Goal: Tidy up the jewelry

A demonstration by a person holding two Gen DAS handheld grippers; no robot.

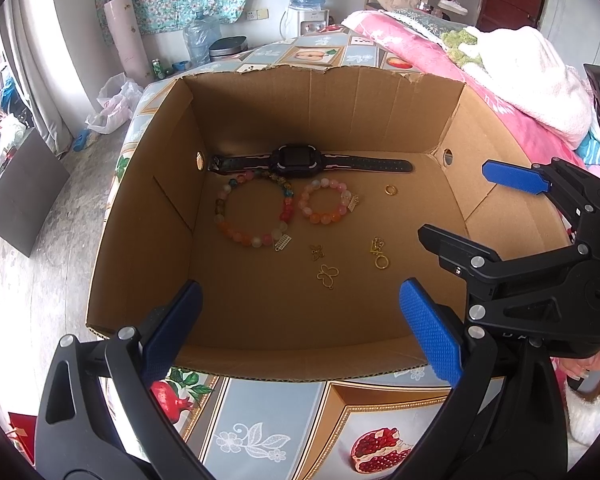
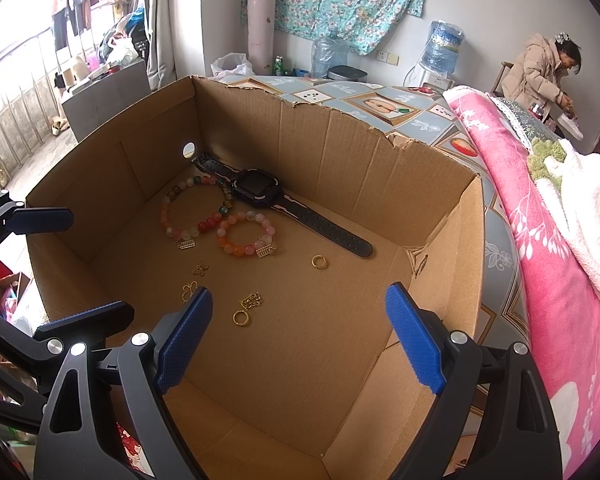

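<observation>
Open cardboard box (image 1: 140, 216) on a patterned tablecloth (image 1: 268, 420). Ahead of both claws, on the box floor, lie a black watch (image 1: 298, 161), two bead bracelets (image 1: 252, 212), two gold rings (image 1: 391, 190) and small gold charms (image 1: 327, 276), laid out in rough rows; sorting appears largely done, though no item is in hand. Left gripper (image 1: 300, 332) and right gripper (image 2: 300, 344) both hang with jaws spread wide and empty above the near wall. The floor nearest the right gripper is bare; the walls limit sideways entry, so approach from above.

left wrist: cardboard box (image 1: 140, 208) viewed steeply downward from near edge | right wrist: viewed from its right corner | shared: box floor
</observation>
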